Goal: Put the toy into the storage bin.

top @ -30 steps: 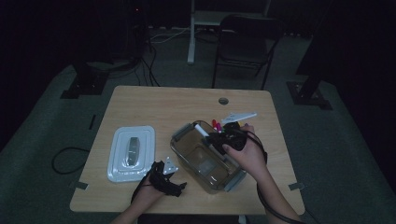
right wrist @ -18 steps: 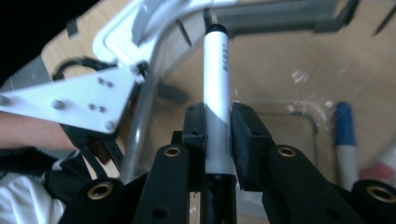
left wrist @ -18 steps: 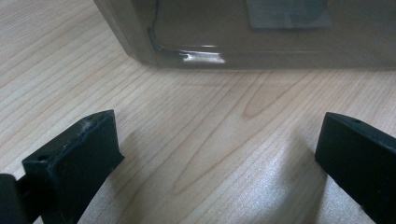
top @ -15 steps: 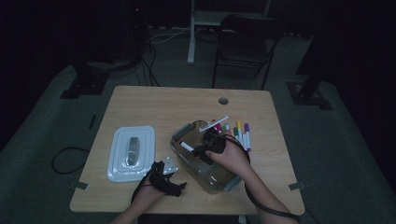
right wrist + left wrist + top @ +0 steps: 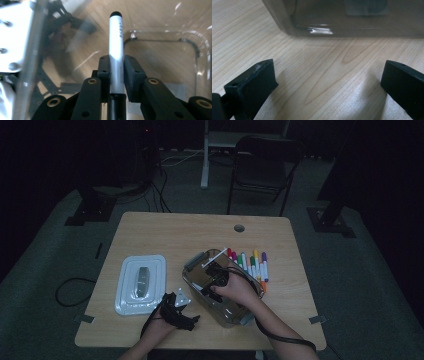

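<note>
Right gripper (image 5: 116,72): clamped on white marker (image 5: 116,50), inside clear container (image 5: 220,290) at worktop (image 5: 175,235) centre. Left gripper (image 5: 324,82): jaws wide, empty, resting beside container. Coloured markers (image 5: 250,262) just beyond container; lid (image 5: 140,282) left

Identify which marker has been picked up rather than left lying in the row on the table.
The white marker with the black cap: it is clamped in the right gripper over the clear container.

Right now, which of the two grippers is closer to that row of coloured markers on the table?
The right one. The right gripper is over the clear container, just beside the markers, gripping a white marker. The left gripper rests near the table's front edge, on the container's far side from them.
</note>
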Demonstrator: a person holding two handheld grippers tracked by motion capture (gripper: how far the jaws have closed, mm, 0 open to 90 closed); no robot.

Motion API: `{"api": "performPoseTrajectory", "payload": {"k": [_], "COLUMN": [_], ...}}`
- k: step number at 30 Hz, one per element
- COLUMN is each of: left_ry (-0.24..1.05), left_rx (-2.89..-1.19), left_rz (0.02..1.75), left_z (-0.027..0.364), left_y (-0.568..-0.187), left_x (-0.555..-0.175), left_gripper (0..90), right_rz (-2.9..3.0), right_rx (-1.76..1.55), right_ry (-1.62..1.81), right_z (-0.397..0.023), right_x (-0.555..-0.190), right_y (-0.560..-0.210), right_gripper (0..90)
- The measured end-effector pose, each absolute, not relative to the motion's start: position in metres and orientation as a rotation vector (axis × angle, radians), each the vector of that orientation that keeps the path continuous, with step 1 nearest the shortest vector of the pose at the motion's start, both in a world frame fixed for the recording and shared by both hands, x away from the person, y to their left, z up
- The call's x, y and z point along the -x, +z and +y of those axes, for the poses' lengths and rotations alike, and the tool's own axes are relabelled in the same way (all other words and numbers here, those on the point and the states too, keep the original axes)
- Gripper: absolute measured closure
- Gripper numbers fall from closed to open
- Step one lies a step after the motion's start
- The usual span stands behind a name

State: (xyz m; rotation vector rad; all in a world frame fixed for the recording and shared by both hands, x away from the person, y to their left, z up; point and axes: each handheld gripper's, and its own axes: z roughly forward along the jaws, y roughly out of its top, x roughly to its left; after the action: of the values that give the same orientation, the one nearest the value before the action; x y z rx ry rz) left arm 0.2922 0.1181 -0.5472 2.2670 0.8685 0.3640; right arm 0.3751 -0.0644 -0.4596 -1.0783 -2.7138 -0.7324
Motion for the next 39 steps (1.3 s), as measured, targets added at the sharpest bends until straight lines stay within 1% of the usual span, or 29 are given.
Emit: {"api": "performPoseTrajectory", "payload": {"k": [16, 22, 25, 27, 28, 29, 30, 31, 32, 34, 39], "left_ry": [0.364, 0.363, 0.362, 0.362, 0.361, 0.362, 0.361, 0.361, 0.361, 0.359, 0.360], "left_rx": [-2.266, -2.267, -2.267, -2.268, -2.268, -2.268, -2.269, -2.269, -2.269, -2.268, -2.267], "left_rz": [0.868, 0.868, 0.868, 0.868, 0.868, 0.868, 0.867, 0.867, 0.867, 0.868, 0.868], "left_z": [0.118, 0.118, 0.118, 0.118, 0.118, 0.118, 0.118, 0.118, 0.118, 0.118, 0.118], "left_y": [-0.547, -0.547, -0.547, -0.547, -0.547, -0.547, -0.547, -0.547, -0.547, -0.547, -0.547], "left_x": [-0.292, -0.293, -0.293, -0.293, -0.293, -0.293, -0.293, -0.293, -0.293, -0.293, -0.293], "left_gripper": [0.5, 0.5, 0.5, 0.5, 0.5, 0.5, 0.5, 0.5, 0.5, 0.5, 0.5], "right_rz": [-2.734, -2.721, -2.728, -2.735, -2.770, -2.773, -2.774, -2.769, -2.771, -2.792, -2.823], "right_rx": [1.050, 1.046, 1.030, 1.033, 1.008, 1.018, 1.012, 1.013, 1.022, 1.025, 1.016], "right_ry": [-0.519, -0.598, -0.701, -0.732, -0.808, -0.827, -0.852, -0.887, -0.901, -0.948, -1.085], "right_z": [-0.054, -0.058, -0.063, -0.066, -0.070, -0.073, -0.075, -0.078, -0.080, -0.086, -0.103], "right_x": [-0.373, -0.372, -0.373, -0.373, -0.373, -0.373, -0.372, -0.372, -0.371, -0.369, -0.365], "right_y": [-0.481, -0.477, -0.470, -0.468, -0.462, -0.459, -0.455, -0.452, -0.448, -0.442, -0.428], "right_gripper": [76.1, 69.6, 63.3, 62.4, 57.6, 57.0, 53.3, 52.8, 54.8, 51.2, 50.7]}}
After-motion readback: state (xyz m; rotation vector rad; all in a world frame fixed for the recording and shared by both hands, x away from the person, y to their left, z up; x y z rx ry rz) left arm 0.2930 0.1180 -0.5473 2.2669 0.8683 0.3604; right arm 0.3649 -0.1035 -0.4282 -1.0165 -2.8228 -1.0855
